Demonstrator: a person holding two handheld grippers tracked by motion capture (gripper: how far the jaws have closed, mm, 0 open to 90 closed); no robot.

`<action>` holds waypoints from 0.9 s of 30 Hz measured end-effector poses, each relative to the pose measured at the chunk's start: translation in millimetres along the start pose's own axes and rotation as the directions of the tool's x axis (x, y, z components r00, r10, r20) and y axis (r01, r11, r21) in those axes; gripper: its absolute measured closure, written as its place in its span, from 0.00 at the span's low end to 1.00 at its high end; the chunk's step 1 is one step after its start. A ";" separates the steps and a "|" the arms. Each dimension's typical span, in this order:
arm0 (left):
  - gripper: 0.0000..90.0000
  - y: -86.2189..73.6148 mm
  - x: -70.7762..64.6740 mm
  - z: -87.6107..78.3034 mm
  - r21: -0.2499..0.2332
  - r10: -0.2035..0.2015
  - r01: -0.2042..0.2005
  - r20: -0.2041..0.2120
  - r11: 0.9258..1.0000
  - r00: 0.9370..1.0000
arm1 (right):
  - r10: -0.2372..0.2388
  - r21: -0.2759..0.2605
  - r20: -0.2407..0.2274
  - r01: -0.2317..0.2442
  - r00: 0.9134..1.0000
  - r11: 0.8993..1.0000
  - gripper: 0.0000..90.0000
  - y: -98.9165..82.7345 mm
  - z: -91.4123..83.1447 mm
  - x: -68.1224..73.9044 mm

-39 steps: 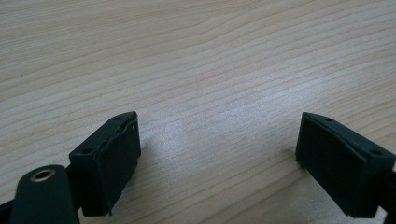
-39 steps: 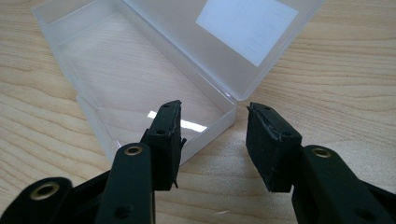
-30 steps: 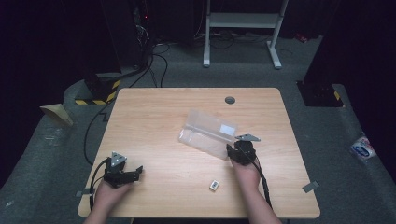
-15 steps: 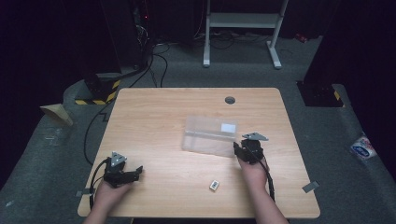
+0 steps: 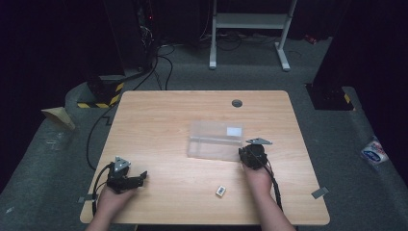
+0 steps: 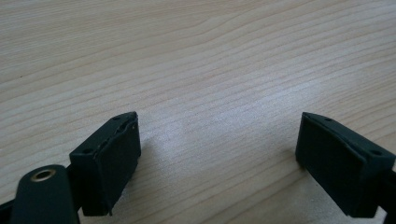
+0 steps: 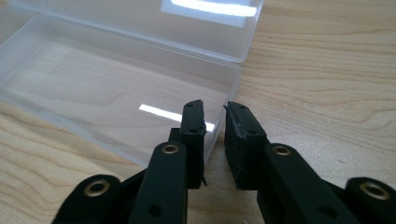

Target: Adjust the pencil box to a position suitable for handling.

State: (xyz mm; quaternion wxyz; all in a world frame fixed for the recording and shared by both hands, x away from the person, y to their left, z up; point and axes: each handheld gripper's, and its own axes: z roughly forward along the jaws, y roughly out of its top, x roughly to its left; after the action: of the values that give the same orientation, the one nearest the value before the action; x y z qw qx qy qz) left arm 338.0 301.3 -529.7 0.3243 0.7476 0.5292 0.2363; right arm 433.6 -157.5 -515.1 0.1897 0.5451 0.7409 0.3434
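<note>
High view: a clear plastic box [image 5: 214,141] lies open on the table [image 5: 159,120], its long axis running crosswise. The right gripper [image 5: 246,155] sits at its right end. The left gripper [image 5: 141,178] rests well apart from it.

Left gripper view: the left gripper [image 6: 217,140] has its jaws spread wide over bare wood.

Right gripper view: the right gripper [image 7: 215,112] has just closed its jaws, and they appear to pinch the box's [image 7: 116,70] end wall. The box stretches ahead and leftward.
</note>
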 end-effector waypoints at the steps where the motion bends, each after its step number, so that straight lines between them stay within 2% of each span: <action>1: 0.16 0.0 -0.1 0.0 0.000 -0.001 0.001 -0.001 1.000 1.000 | 0.000 0.000 0.000 0.000 1.000 1.000 0.88 0.0 0.0 0.0; 4: 0.16 -0.1 -0.4 -0.3 0.002 -0.002 0.002 -0.002 1.000 1.000 | -0.019 0.001 -0.002 0.019 1.000 1.000 0.91 0.8 1.1 2.5; 10: 0.16 -0.2 -0.5 -0.3 0.000 -0.004 0.004 -0.003 1.000 1.000 | -0.038 0.002 -0.014 0.038 0.999 0.999 0.87 -4.1 -1.4 7.6; 27: 0.16 -0.2 -0.6 -0.4 0.000 -0.004 0.004 -0.001 1.000 1.000 | -0.056 0.003 -0.017 0.056 0.998 0.998 0.82 -12.4 -5.4 17.7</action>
State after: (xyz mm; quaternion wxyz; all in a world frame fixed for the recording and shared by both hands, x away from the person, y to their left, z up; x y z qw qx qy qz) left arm 337.4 300.9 -529.6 0.3246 0.7464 0.5308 0.2361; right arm 415.7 -144.7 -518.7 0.1922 0.5215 0.7581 0.3413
